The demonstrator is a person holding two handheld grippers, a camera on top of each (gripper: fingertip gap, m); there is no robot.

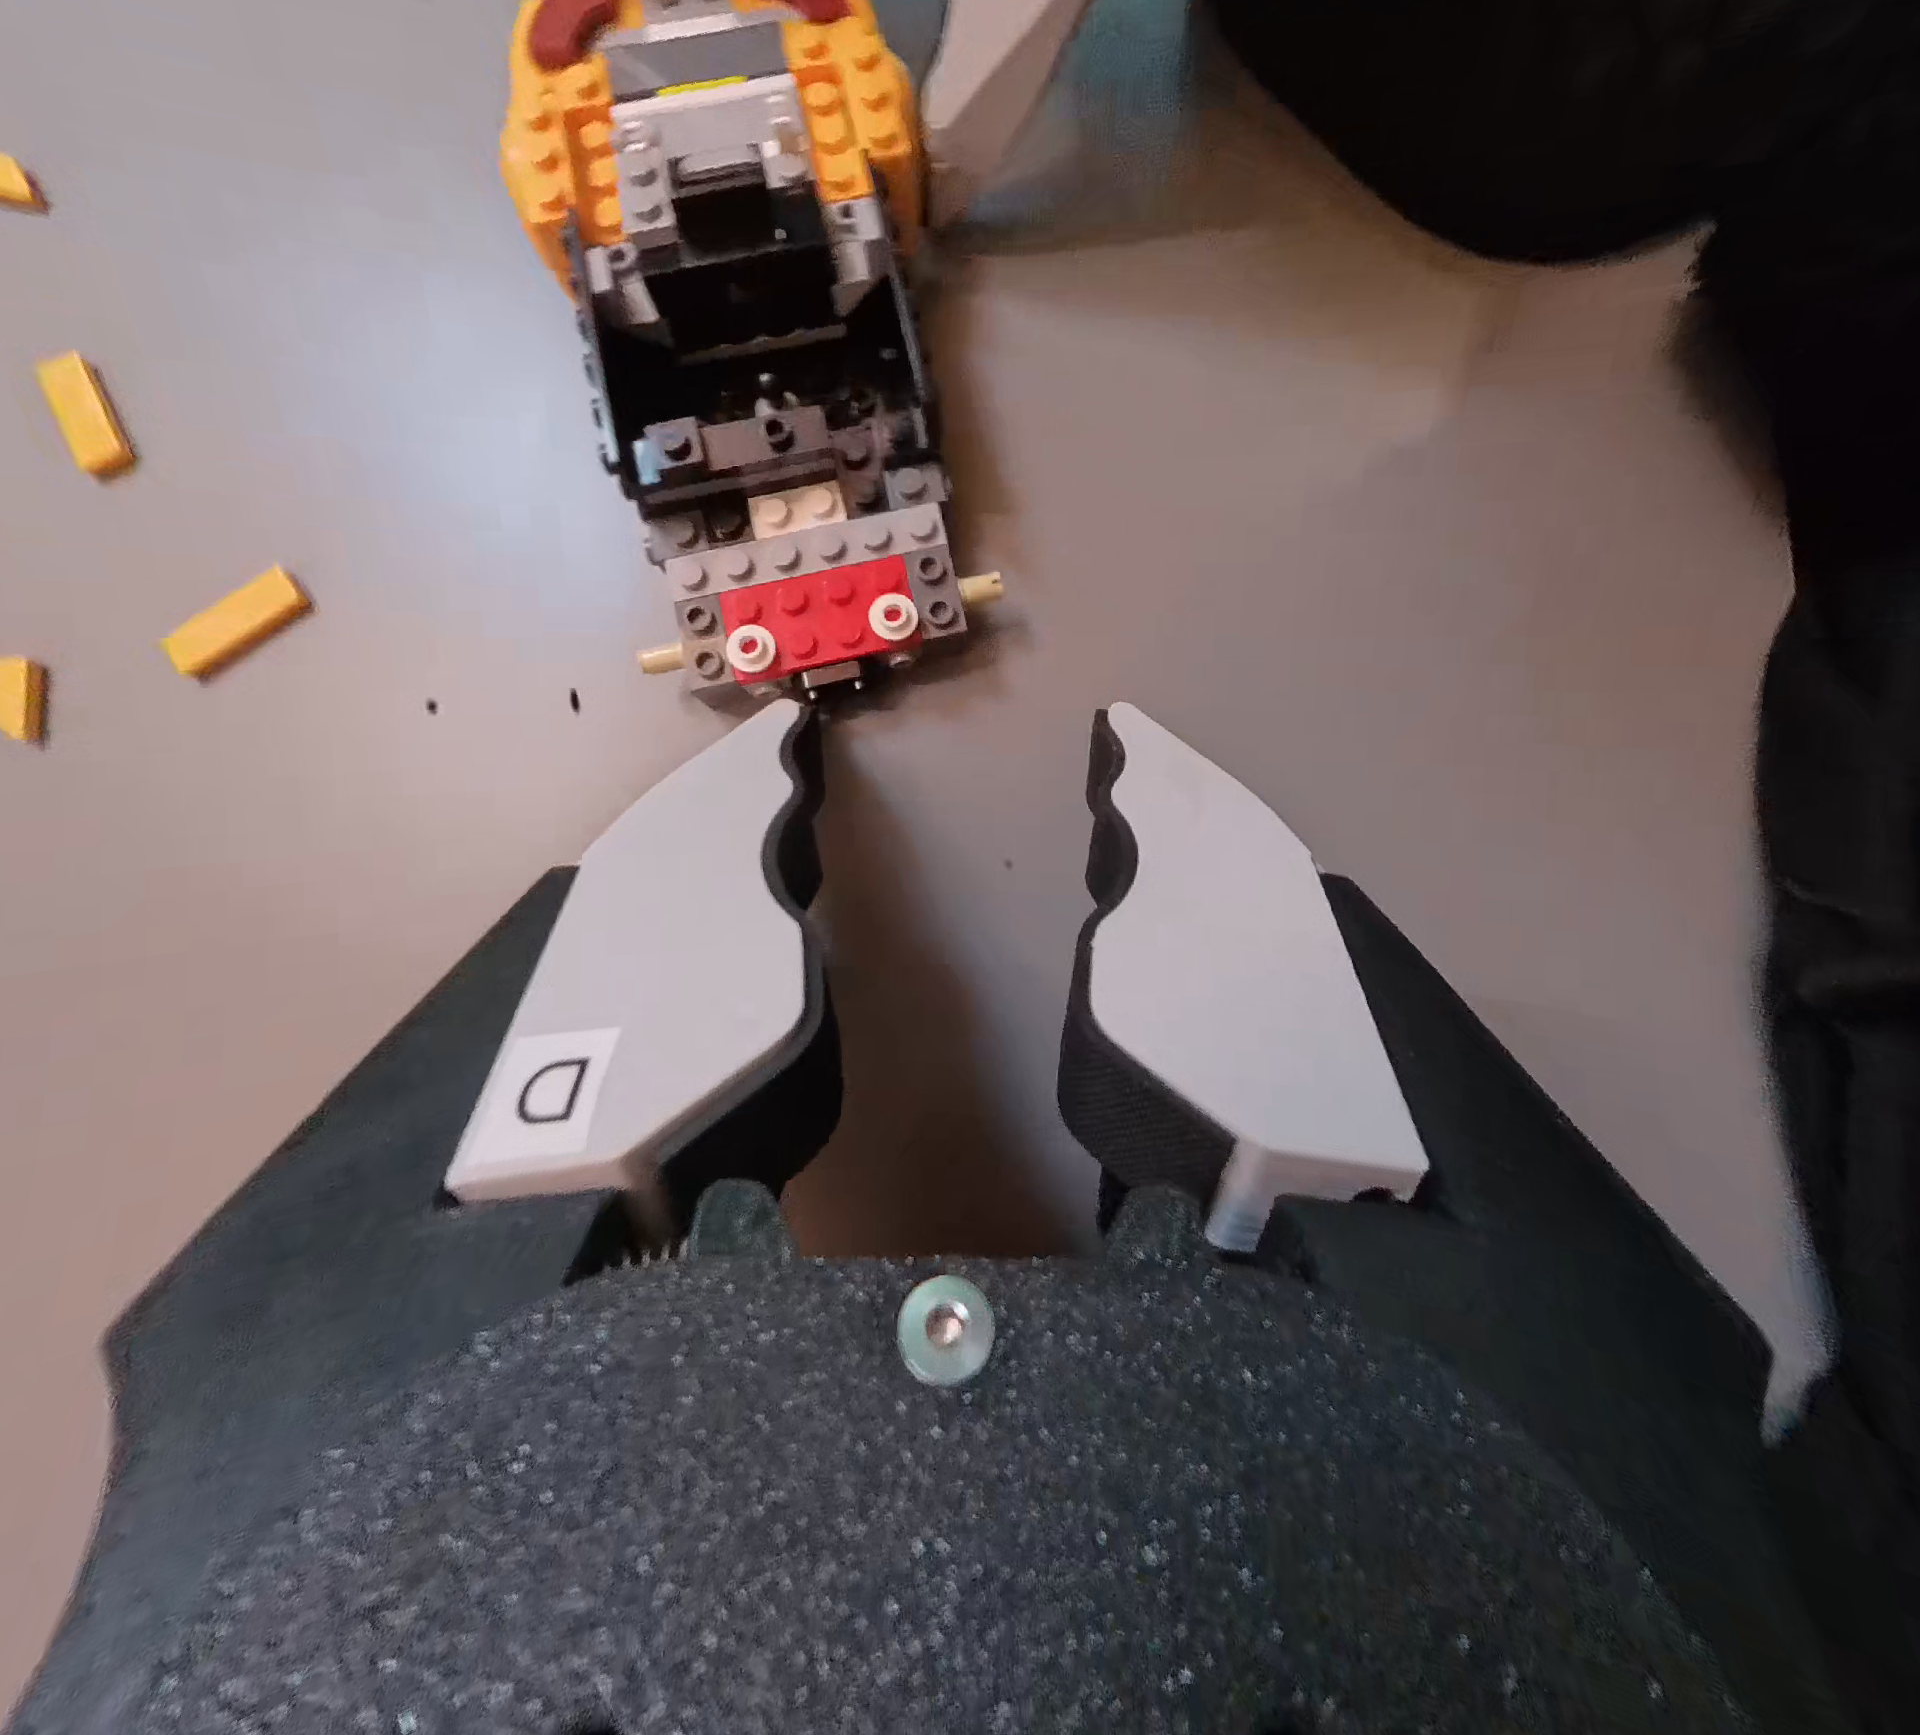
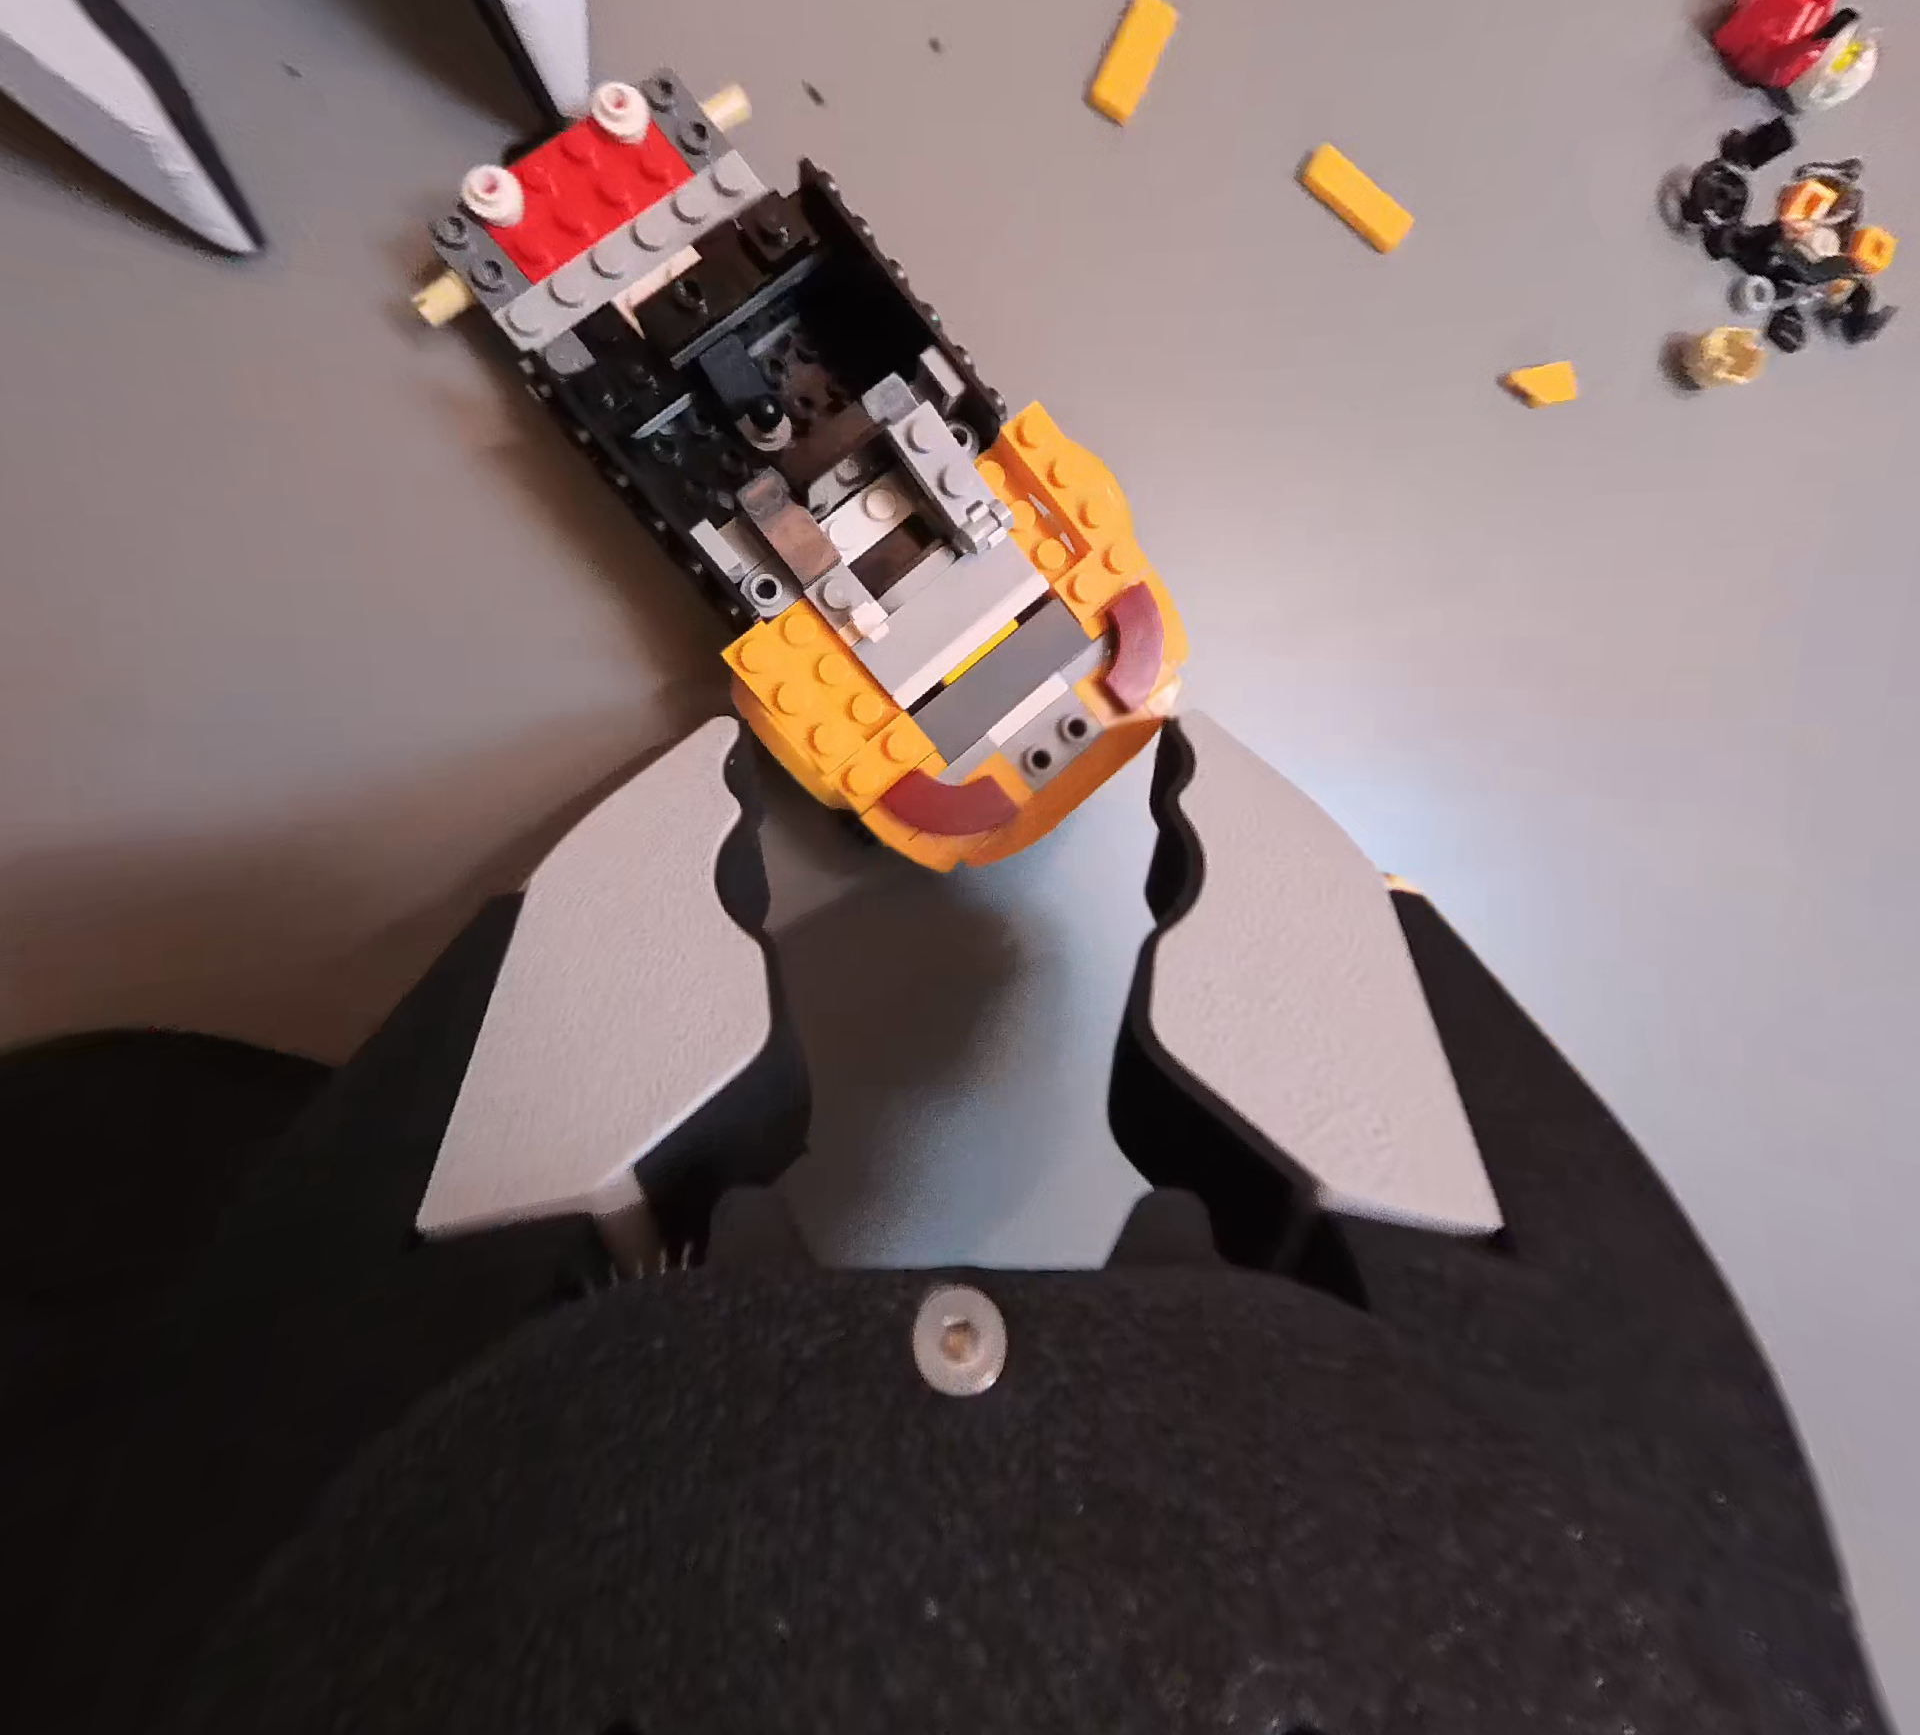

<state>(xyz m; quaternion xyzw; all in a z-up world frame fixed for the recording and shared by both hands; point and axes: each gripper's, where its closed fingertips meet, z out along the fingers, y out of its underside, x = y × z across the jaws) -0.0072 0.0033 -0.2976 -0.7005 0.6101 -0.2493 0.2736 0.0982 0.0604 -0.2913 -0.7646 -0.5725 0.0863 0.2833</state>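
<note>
On the grey table (image 1: 1247,490) your brick-built car (image 1: 748,335) lies between both tools. Your left gripper (image 1: 951,729) is spread, nothing between the pads; its left fingertip (image 1: 784,729) sits right at the car's red-plated end (image 1: 816,620), touching or just short, can't tell which. Your right gripper (image 2: 956,740) is spread wide around the orange rounded end (image 2: 997,750); the fingertips flank it, and whether either pad presses on it can't be told. Loose yellow tiles (image 2: 1351,194) lie scattered beside the car. A small red piece (image 2: 1782,12) and a heap of black and orange bits (image 2: 1787,251) sit well apart, far side.
</note>
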